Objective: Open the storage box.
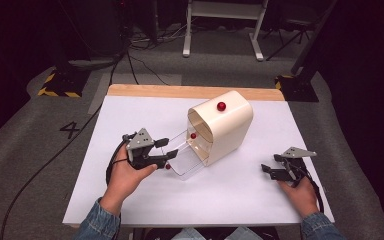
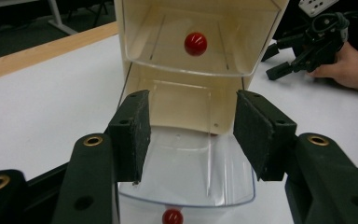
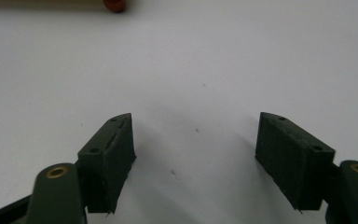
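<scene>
- the cabinet [image 1: 224,125], a small cream box, stands near the middle of the white desk [image 1: 130,200], its open front facing the person's left hand.
- its lower clear drawer [image 1: 182,160] is pulled out onto the desk; a red knob [image 1: 168,166] sits on the drawer front.
- the upper drawer [image 2: 191,46] is in, with a red knob of its own.
- the left claw [image 1: 165,152] hangs just at the pulled drawer's front, jaws apart, nothing pressed between the pads; in the left gripper view the drawer's knob [image 2: 172,217] lies below the jaws.
- the right claw [image 1: 267,171] is near the desk's right edge, well apart from the cabinet, jaws wide apart and empty above the bare desk.
</scene>
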